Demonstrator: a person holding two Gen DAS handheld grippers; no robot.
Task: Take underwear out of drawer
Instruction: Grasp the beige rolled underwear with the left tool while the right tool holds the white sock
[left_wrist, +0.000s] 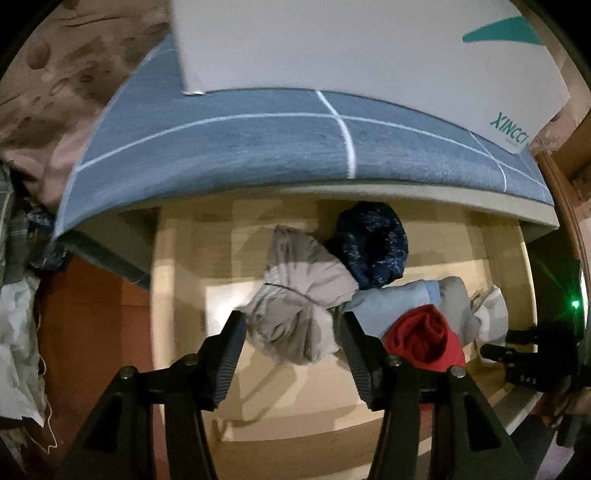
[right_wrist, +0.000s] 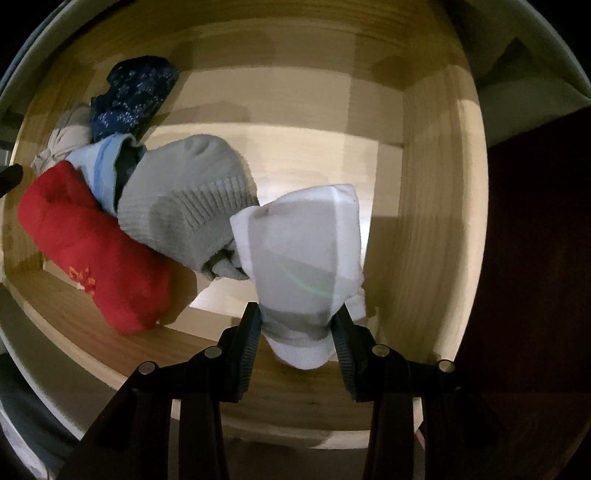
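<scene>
An open wooden drawer (left_wrist: 177, 295) holds several rolled garments. In the left wrist view my left gripper (left_wrist: 291, 325) hangs open over a beige bundle (left_wrist: 295, 295), whose lower part lies between the fingertips without being pinched. Behind it sits a navy speckled roll (left_wrist: 373, 247), and to the right lie a red roll (left_wrist: 424, 339) and a light blue piece (left_wrist: 391, 299). My right gripper (right_wrist: 297, 317) is shut on a white bundle (right_wrist: 306, 240) near the drawer's right wall (right_wrist: 424, 221). A grey ribbed roll (right_wrist: 184, 206) and the red roll (right_wrist: 92, 251) lie to its left.
A blue cover with white lines (left_wrist: 240, 147) overhangs the back of the drawer, with a white box with teal lettering (left_wrist: 351, 44) on it. Floral cloth (left_wrist: 55, 92) and crumpled white material (left_wrist: 18, 350) lie at the left, beside red-brown floor (left_wrist: 92, 314).
</scene>
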